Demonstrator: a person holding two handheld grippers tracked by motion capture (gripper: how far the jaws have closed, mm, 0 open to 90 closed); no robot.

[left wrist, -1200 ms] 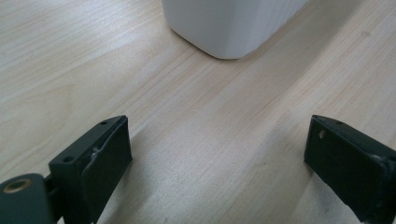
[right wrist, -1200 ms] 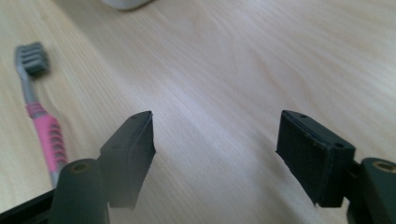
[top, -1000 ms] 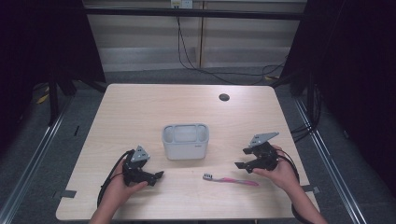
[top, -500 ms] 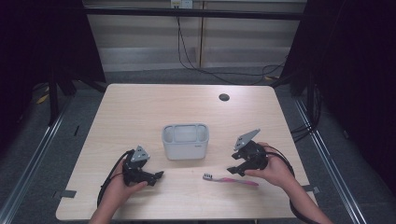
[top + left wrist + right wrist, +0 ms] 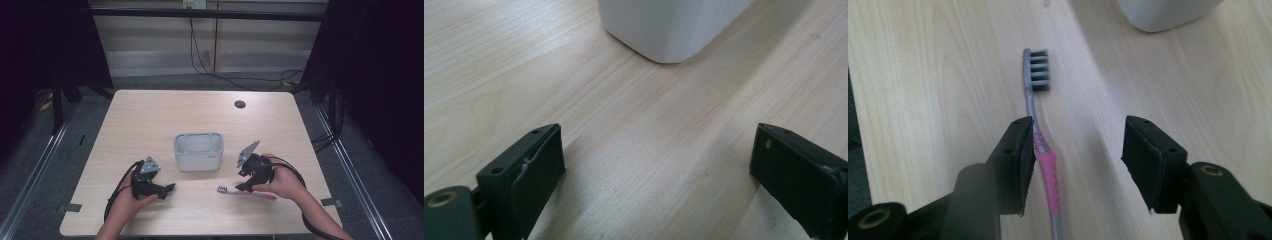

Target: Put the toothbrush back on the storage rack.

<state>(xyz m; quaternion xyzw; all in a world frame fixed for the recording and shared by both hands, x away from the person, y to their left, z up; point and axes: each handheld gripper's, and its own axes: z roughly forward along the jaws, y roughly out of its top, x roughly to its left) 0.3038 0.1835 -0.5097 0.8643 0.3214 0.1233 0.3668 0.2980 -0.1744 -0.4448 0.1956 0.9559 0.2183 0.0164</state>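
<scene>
Pale wood table point(image 5: 150, 120): toothbrush point(image 5: 1040, 150) not yet lifted, between right gripper's point(image 5: 1078, 160) closing, ungripping jaws; left gripper point(image 5: 659, 175) open, empty; holder point(image 5: 198, 151) unfilled.

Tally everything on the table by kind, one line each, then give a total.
Toothbrush (pink and grey): 1
White holder: 1
Handheld tools: 2, left tool and right tool
Total: 4
</scene>
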